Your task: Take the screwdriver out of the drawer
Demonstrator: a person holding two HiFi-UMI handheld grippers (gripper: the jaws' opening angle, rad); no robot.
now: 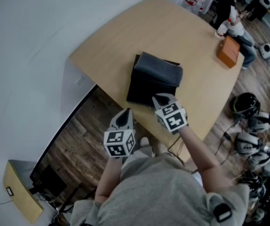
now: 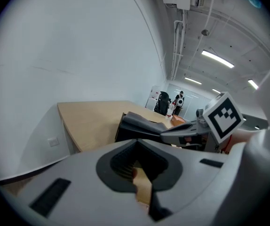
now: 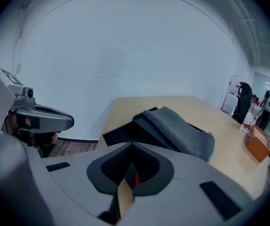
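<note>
Room: white wall, wood floor.
Table: pale wood, bearing 1 dark drawer box straight ahead of me.
My right gripper: pressed together, empty, just before the box, the nearer of my 2.
My left gripper: likewise closed, off the table edge.
Screwdriver: unseen, presumably inside; its lie unknown.
</note>
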